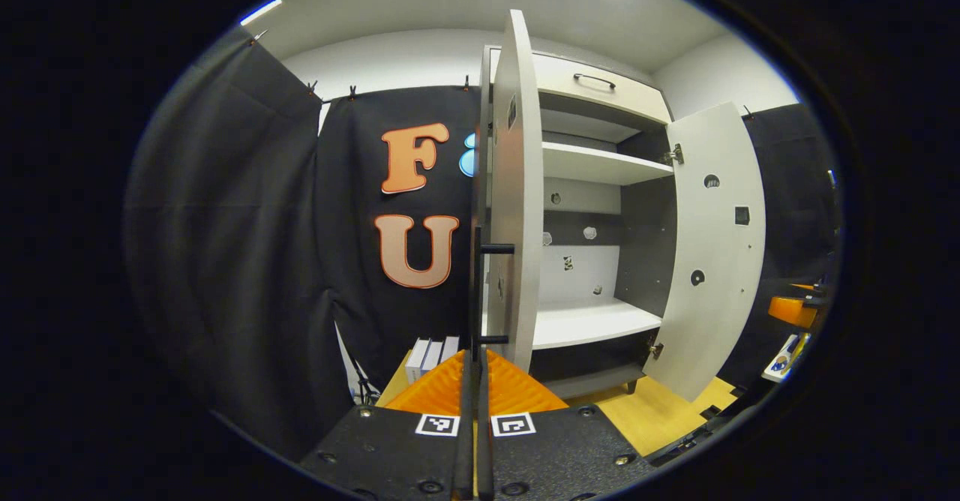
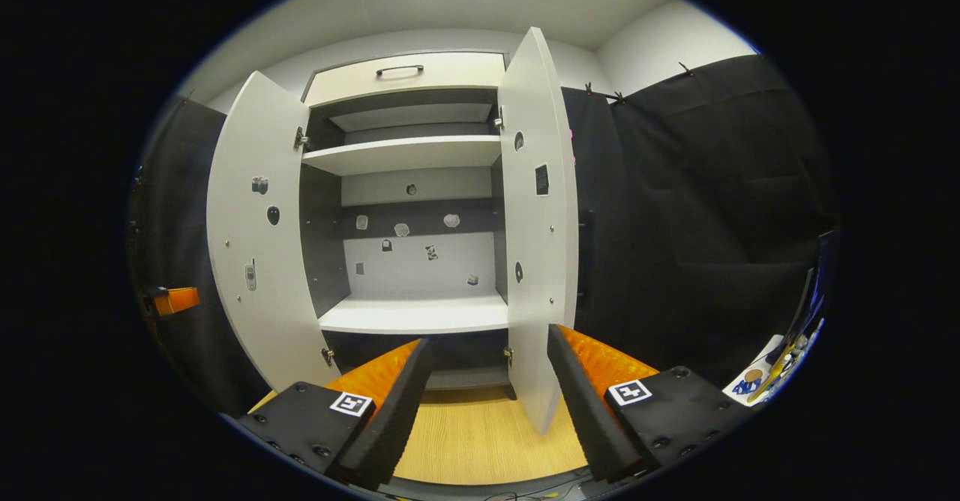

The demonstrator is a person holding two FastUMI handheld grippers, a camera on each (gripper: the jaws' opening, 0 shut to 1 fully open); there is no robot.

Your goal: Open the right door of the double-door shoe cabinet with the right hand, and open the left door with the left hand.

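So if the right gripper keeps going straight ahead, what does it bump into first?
Probably the open right door. Its front edge stands between the open jaws of the right gripper, nearer the right one. Depth is hard to judge; the cabinet's lower shelf lies behind.

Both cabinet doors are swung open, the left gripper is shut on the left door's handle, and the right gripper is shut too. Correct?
Not quite: the right gripper is open, its fingers spread wide in the right gripper view. Both doors are open, and the left gripper is shut on the left door's handle.
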